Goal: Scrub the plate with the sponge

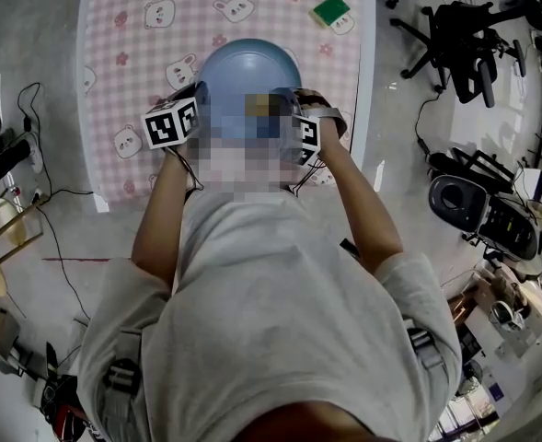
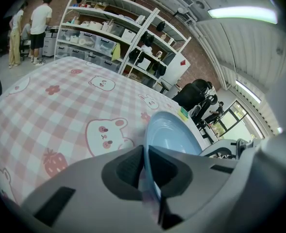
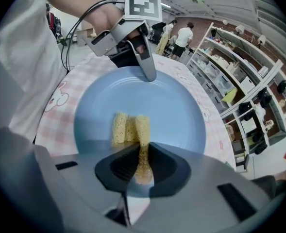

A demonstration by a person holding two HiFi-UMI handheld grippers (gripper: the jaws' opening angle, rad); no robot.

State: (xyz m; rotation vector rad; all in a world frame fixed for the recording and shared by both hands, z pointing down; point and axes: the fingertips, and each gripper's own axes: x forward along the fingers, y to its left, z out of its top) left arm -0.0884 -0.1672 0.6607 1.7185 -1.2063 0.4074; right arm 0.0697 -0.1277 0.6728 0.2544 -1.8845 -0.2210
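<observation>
A light blue plate sits over the middle of the pink checked tablecloth. My left gripper is shut on the plate's near rim, which runs edge-on between its pads. In the right gripper view the left gripper clamps the plate's far rim. My right gripper is shut on a yellow sponge, folded and lying against the plate's inner face. In the head view the left gripper and right gripper flank the plate; a blurred patch hides its near part.
A green sponge lies near the table's far right corner. Office chairs and equipment stand on the floor to the right, and cables trail at the left. Shelves and standing people are beyond the table.
</observation>
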